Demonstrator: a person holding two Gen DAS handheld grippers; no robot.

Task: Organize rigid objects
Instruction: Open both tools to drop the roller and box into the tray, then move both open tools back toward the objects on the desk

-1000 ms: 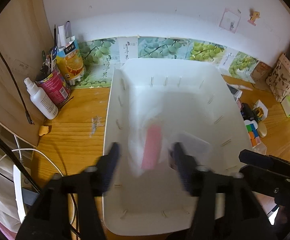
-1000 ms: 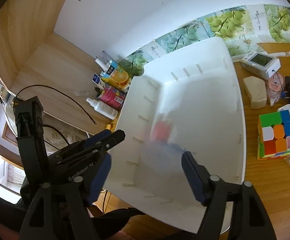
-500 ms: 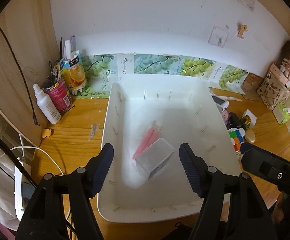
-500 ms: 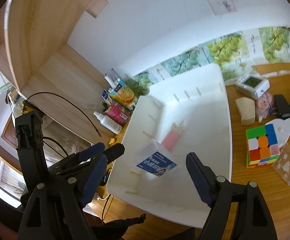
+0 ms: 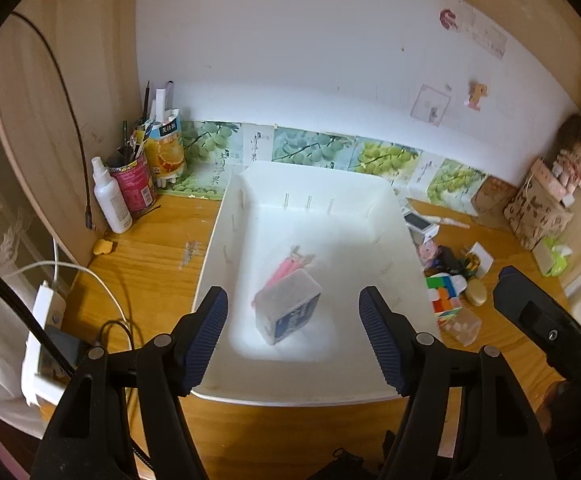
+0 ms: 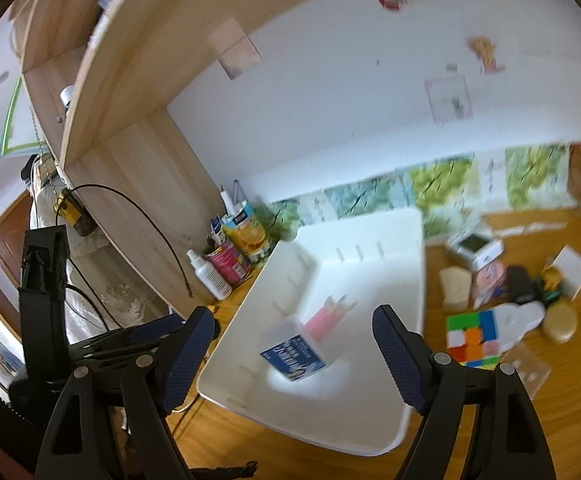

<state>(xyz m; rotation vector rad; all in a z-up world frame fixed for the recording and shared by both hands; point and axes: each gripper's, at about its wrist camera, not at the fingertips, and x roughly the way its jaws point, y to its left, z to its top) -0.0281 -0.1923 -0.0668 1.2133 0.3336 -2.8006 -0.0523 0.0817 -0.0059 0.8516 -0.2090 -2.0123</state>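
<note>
Left wrist view: the left gripper (image 5: 293,334) is held above the near end of a white plastic bin (image 5: 400,232), its ribbed blue pads (image 5: 206,336) spread wide with nothing between them. The bin is rectangular with rounded corners and smooth walls marked by thin slots, and it is set on a wooden desk (image 5: 150,264) of warm, grained planks. Inside the bin, on its floor toward the near left, a translucent rectangular box (image 5: 286,306) with a blue printed label is seen lying tilted, partly over a pink slender packet (image 5: 280,272). In the right wrist view, which is blurred, the right gripper (image 6: 294,354) is likewise seen with its pads parted and empty, above the same bin (image 6: 412,280); the box (image 6: 292,354) and pink packet (image 6: 322,322) are seen within it. A colourful puzzle cube (image 6: 470,338) is found on the desk just beside the bin's right wall. A white spray bottle (image 5: 110,198), a red cylindrical tin (image 5: 132,186) and an orange-printed carton (image 5: 166,148) are grouped at the back left corner.
</note>
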